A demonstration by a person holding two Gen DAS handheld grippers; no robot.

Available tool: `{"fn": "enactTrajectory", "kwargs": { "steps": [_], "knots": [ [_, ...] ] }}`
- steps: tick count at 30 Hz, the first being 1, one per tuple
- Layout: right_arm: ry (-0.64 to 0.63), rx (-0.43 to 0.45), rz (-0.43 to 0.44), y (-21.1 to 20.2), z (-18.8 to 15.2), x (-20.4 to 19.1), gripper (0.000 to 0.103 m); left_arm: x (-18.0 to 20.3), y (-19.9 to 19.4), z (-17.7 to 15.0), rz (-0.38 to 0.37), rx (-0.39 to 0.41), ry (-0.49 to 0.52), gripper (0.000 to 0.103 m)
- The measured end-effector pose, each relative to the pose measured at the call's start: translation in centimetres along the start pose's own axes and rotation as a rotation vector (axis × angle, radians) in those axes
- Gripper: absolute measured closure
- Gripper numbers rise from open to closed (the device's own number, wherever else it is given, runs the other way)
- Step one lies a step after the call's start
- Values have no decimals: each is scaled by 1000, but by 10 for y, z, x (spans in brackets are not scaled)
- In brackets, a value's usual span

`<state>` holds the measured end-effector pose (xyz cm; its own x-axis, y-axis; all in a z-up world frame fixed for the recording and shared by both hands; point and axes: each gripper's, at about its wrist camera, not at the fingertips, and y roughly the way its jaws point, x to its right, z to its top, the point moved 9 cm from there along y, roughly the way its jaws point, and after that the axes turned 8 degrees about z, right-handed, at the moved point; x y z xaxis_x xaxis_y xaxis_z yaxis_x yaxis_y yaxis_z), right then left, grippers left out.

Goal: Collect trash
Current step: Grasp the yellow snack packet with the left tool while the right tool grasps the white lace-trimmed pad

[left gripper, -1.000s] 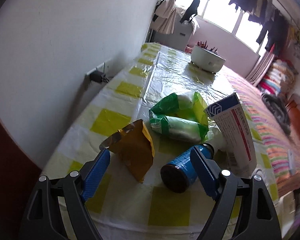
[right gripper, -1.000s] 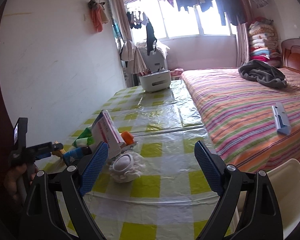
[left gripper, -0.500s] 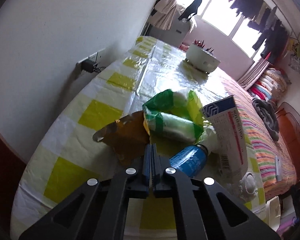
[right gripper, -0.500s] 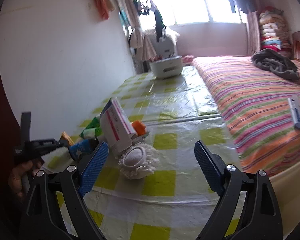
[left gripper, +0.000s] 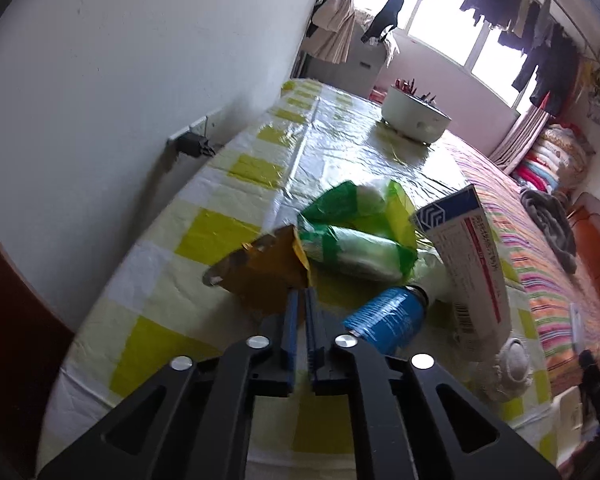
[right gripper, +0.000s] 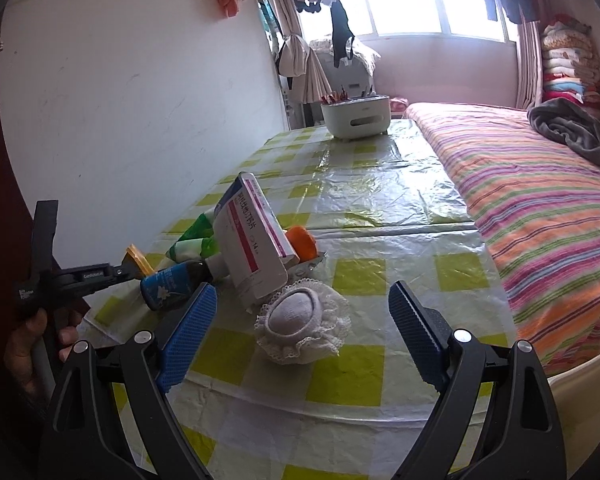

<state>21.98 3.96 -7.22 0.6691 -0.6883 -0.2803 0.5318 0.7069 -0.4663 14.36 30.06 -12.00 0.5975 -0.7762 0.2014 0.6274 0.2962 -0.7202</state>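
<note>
Trash lies in a heap on the yellow-checked table (right gripper: 360, 368): a yellow wrapper (left gripper: 260, 276), a green bag (left gripper: 356, 236), a blue bottle (left gripper: 384, 320) on its side, a white box (left gripper: 468, 264), an orange lump (right gripper: 302, 242) and a white lace-edged ball (right gripper: 300, 316). My left gripper (left gripper: 301, 294) pinches the wrapper's near edge; its jaws are opening slightly and a thin gap shows. In the right wrist view, a hand holds the left gripper (right gripper: 124, 271) at the wrapper (right gripper: 138, 258). My right gripper (right gripper: 302, 291) is open, with the lace ball just ahead between its fingers.
A white basket (right gripper: 356, 118) stands at the table's far end. A striped bed (right gripper: 540, 200) runs along the right side, with a dark garment (right gripper: 572, 128) on it. The wall on the left has a socket (left gripper: 192, 144).
The left jaws went from wide open to closed at the yellow wrapper and now show a thin gap. The right gripper tilted down and came closer to the lace ball, still open.
</note>
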Motion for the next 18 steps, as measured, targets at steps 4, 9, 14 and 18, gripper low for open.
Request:
{"fn": "enactTrajectory", "kwargs": {
  "steps": [4,9,14,18],
  "knots": [
    [-11,-12,11,3,-3,-5,16,-4,-6,3,26,46,-62,26],
    [-26,-25,26,9,-5,-13,16,0,-1,6,50,45,-27,26],
    [-34,-46,35,21,-6,-16,16,-4,19,14,81,4,-42,26],
    [-36,-71,41,35,-6,-15,16,-1,32,19,72,-14,-37,26]
  ]
}}
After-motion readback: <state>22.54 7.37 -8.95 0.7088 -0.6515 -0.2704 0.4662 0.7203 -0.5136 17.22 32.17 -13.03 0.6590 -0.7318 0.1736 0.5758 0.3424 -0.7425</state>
